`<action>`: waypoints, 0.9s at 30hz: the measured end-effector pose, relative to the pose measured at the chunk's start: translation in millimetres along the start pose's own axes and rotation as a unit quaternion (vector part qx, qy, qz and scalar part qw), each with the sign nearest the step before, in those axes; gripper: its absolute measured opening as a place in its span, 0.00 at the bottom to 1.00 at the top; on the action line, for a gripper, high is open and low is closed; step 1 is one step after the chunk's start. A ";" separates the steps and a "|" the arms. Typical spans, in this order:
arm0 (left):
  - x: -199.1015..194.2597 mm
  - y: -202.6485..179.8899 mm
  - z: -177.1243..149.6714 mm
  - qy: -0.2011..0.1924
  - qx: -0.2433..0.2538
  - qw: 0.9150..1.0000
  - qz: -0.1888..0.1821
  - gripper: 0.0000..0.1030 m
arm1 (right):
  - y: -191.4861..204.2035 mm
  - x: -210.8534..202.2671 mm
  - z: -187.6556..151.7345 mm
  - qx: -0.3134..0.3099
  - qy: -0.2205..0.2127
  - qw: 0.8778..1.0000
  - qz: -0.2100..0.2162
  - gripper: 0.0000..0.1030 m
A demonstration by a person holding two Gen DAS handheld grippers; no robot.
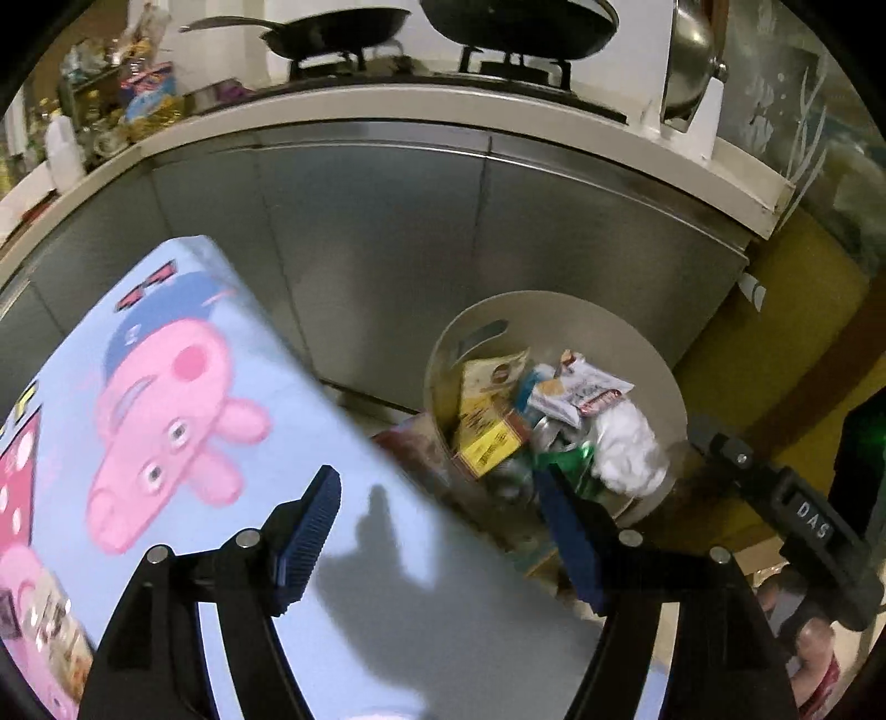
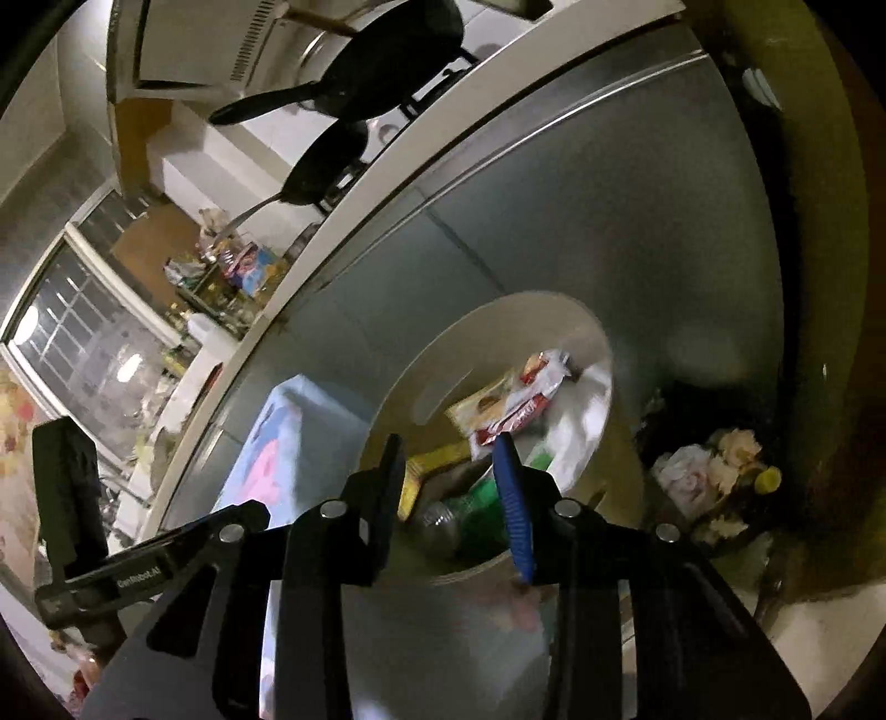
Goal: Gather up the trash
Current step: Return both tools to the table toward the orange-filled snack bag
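Note:
A round beige bin (image 1: pixel 659 360) stands on the floor against the steel cabinets, full of trash: a yellow box (image 1: pixel 487 440), a red-and-white wrapper (image 1: pixel 595 394), white tissue (image 1: pixel 628 446) and a green bottle (image 1: pixel 565 459). My left gripper (image 1: pixel 437 482) is open and empty, held above a light blue surface just left of the bin. In the right wrist view my right gripper (image 2: pixel 448 443) hangs over the bin (image 2: pixel 498 327) with its jaws partly apart and nothing between them. The wrapper (image 2: pixel 526 390) lies in the bin just past its fingertips, above the green bottle (image 2: pixel 482 507).
A light blue top printed with a pink cartoon pig (image 1: pixel 183 421) fills the left. Steel cabinet doors (image 1: pixel 387 249) run under a counter holding two black pans (image 1: pixel 343 30). A heap of crumpled bags and a yellow cap (image 2: pixel 714 476) lies right of the bin.

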State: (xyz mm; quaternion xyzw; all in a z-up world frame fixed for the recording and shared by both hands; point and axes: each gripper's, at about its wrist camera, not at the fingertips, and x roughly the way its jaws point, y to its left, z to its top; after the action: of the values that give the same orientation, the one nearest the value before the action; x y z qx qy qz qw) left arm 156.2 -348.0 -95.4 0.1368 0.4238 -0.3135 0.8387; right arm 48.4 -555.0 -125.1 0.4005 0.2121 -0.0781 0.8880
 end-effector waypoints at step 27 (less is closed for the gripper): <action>-159.2 52.0 -92.6 -0.135 -0.047 0.988 0.053 0.84 | 139.4 -107.3 -66.3 -0.064 -0.022 0.997 0.037 0.53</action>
State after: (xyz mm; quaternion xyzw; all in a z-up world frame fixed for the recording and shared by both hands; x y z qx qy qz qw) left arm 60.9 -197.0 -26.4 0.0758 0.3129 -0.2636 0.9093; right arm -25.8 -416.0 -22.5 0.3484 0.1817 -0.0401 0.9187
